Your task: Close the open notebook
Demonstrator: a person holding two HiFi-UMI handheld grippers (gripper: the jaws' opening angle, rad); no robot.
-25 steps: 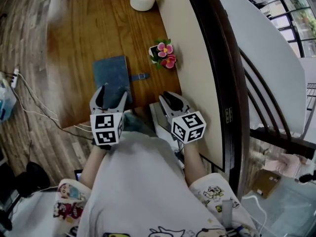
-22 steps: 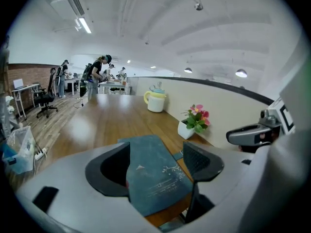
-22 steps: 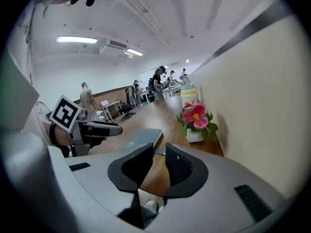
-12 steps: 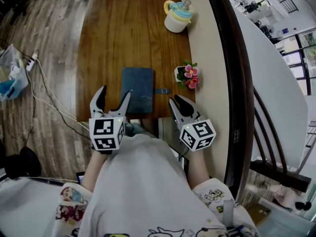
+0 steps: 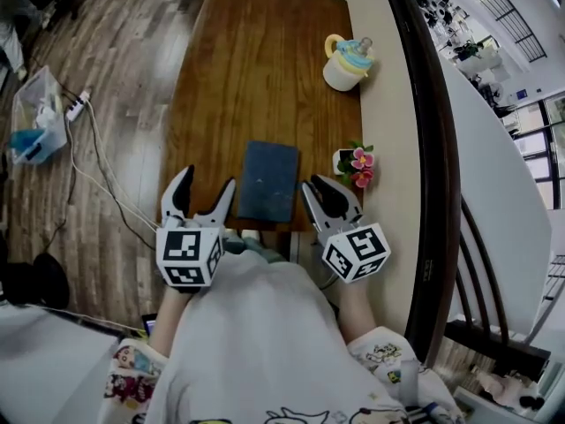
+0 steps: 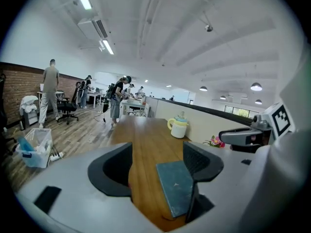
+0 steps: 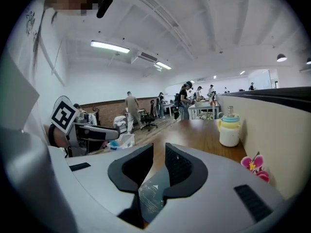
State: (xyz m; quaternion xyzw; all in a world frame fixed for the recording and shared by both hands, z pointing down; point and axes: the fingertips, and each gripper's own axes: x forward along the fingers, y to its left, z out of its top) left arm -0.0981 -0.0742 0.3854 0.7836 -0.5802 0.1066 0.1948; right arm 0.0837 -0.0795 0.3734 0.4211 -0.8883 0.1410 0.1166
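Observation:
The notebook (image 5: 269,181) lies shut and flat on the wooden table (image 5: 247,78) near its front edge, blue-grey cover up. My left gripper (image 5: 208,179) hovers just left of it, above the table's front edge, jaws wide open and empty. My right gripper (image 5: 323,186) hovers just right of it, jaws open only a narrow gap with nothing between them. In the left gripper view the notebook (image 6: 177,186) shows under the right jaw of the left gripper (image 6: 158,152). In the right gripper view the notebook (image 7: 153,195) shows below the gap of the right gripper (image 7: 159,152).
A cream mug with a yellow and blue lid (image 5: 346,63) stands at the table's far right. A small pot of pink flowers (image 5: 355,164) sits right of the notebook, against the beige partition (image 5: 388,104). On the floor to the left are cables and a plastic bin (image 5: 40,113).
Both grippers have risen and drawn back from the notebook toward the person. The strap that stuck out at the notebook's right edge no longer shows.

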